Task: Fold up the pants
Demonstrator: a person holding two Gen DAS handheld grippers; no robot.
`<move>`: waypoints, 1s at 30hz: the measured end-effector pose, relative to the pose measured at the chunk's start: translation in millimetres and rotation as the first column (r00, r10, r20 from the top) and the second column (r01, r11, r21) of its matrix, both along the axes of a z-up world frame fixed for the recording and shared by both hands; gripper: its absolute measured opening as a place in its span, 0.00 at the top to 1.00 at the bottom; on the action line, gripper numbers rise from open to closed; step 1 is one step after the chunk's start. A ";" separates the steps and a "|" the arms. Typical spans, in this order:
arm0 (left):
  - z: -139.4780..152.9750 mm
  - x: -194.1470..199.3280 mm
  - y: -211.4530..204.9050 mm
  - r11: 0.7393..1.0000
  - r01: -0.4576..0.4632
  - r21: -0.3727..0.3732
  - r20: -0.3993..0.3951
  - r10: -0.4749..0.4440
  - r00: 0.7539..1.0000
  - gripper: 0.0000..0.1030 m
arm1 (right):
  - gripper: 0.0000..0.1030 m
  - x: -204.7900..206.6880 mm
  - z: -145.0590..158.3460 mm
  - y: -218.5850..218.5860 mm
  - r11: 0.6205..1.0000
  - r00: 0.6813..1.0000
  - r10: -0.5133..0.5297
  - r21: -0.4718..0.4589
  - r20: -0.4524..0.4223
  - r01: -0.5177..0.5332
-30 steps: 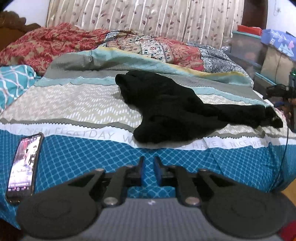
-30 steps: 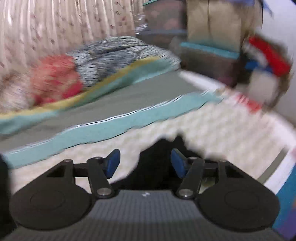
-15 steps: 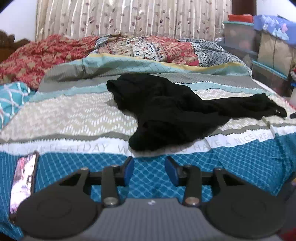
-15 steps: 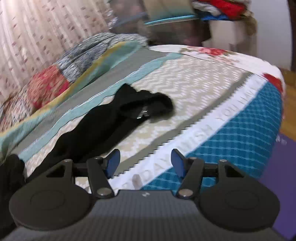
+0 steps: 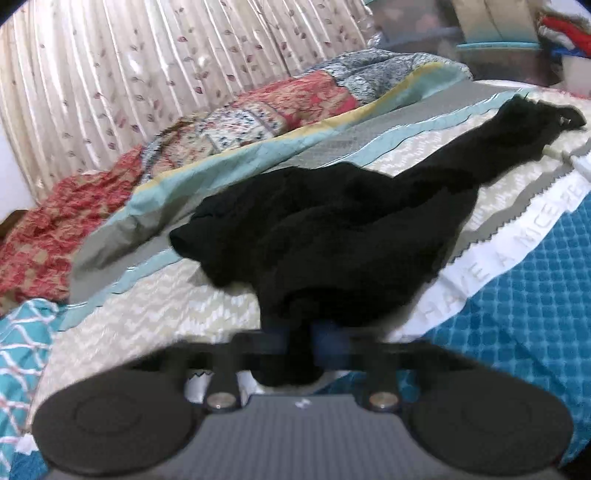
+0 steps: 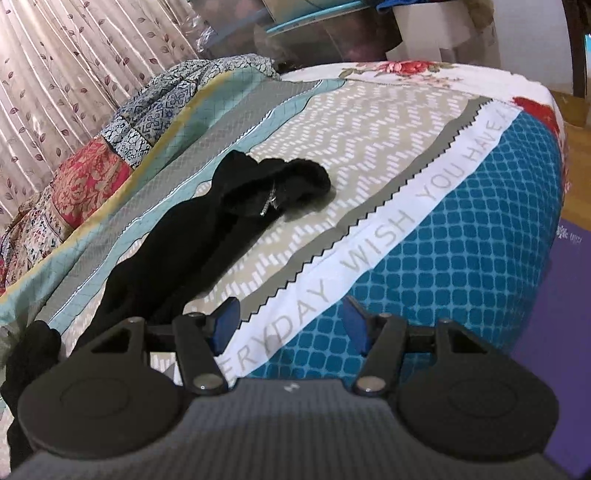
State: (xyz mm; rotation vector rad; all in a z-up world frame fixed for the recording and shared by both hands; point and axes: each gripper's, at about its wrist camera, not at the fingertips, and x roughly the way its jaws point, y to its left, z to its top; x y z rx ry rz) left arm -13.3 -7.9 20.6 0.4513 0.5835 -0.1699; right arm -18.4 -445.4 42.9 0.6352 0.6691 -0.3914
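Left wrist view: the black pants lie crumpled on the bed, their long axis running from the near bunched end at 6 o'clock, right at the left tongs, up and away to the far end at about 2 o'clock. The near edge of the cloth sits between the two blue pads, which stand close together with dark fabric bunched in the gap and hanging below them; the picture is blurred here, but the left tongs appear closed on that edge. No part of the garment is folded or laid flat.

Right wrist view: the right tongs stand wide open and hold nothing, over the white lettered band and blue checked part of the bedspread. From them the pants lie toward 10 to 11 o'clock, apart from the pads. The garment stretches from a dark mass at the picture's left edge to a rumpled end with a small metallic zip or chain at about 12 o'clock. Whether that end is waistband or hem cannot be told.

Judgement: the left tongs are the nearer, already at the cloth; the free far end falls to the right tongs. The coming move likely turns on drawing the garment out along its long axis before any fold.

Containers: storage boxes stand blurred beyond the bed; their contents cannot be made out, save some coloured cloth heaped by them.
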 end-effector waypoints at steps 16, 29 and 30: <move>50.5 -71.5 62.4 0.986 -0.163 -0.019 0.159 0.164 0.974 0.58 | 0.39 19.3 -7.6 25.1 0.998 0.997 0.065 0.023 -0.037 -0.064; -15.7 -12.5 212.2 0.090 -0.593 -0.800 -0.589 0.068 0.805 0.12 | 0.39 18.4 -7.5 30.9 0.997 0.996 0.075 0.030 -0.046 -0.074; -22.1 -1.4 212.1 0.089 -0.606 -0.791 -0.602 0.067 0.796 0.12 | 0.39 17.9 -7.7 30.1 0.997 0.996 0.072 0.032 -0.047 -0.070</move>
